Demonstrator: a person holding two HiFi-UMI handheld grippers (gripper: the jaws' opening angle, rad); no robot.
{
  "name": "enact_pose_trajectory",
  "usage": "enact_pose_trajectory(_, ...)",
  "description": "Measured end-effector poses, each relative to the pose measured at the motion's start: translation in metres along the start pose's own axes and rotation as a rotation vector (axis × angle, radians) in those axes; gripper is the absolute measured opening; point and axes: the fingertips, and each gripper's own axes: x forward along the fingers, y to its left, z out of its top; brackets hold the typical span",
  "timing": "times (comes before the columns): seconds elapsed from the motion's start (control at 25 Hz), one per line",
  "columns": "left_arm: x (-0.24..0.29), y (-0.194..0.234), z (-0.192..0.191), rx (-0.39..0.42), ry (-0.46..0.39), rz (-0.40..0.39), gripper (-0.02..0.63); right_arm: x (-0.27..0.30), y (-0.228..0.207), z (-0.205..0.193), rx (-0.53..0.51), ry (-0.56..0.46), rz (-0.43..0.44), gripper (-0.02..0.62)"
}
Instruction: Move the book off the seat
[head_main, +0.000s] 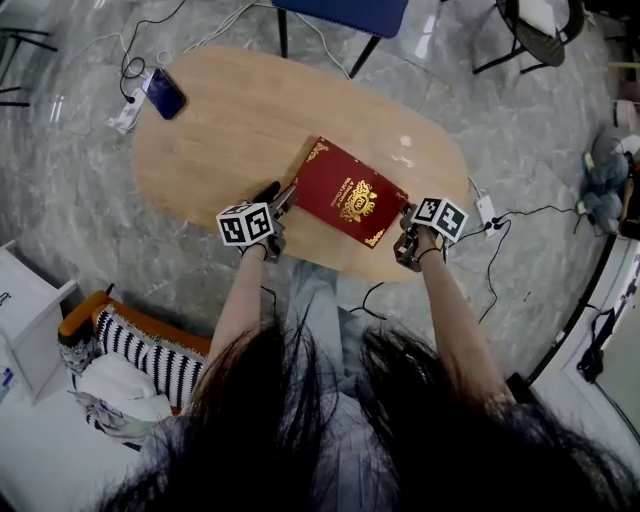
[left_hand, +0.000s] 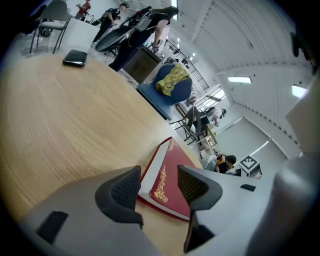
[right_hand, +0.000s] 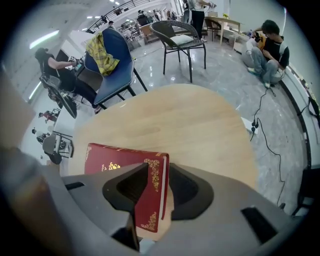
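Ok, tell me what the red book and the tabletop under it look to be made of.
The red book: hardcover, probably cloth or leatherette over board, low sheen, gold-stamped ornament, pale paper page block. The tabletop: light wood or wood-look veneer, low-gloss, with visible grain; the look leaves it open.

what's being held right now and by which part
The red book, by its edge near a corner, in the jaws of the right gripper. The left gripper has its jaws apart around another corner, not gripping.
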Motion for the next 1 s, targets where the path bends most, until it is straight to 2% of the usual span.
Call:
enact_pose_trajectory(0.16, -0.019, -0.012, 0.011, -0.066, -0.067, -0.043, 0.221, -0.019, -0.001, -0.001, -0.011, -0.049, 0.050, 0.137)
enact_pose_trajectory(0.32, -0.047, -0.036, 0.015, 0.003, -0.093, -0.063, 0.221, -0.049, -0.004, -0.003, -0.046, -0.133, 0.060, 0.130)
enact_pose_trajectory(0.56, -0.084, -0.084, -0.005, 0.032, -0.091, -0.120, 0.219, -0.112, 0.019, -0.015, -0.086, -0.257, 0.180, 0.087)
enact_pose_trajectory(1.0, -0.154, -0.215, -0.028, 0.223, -0.088, -0.303, 0.183, -0.219, 0.052, -0.083, -0.280, -0.333, 0.314, 0.063)
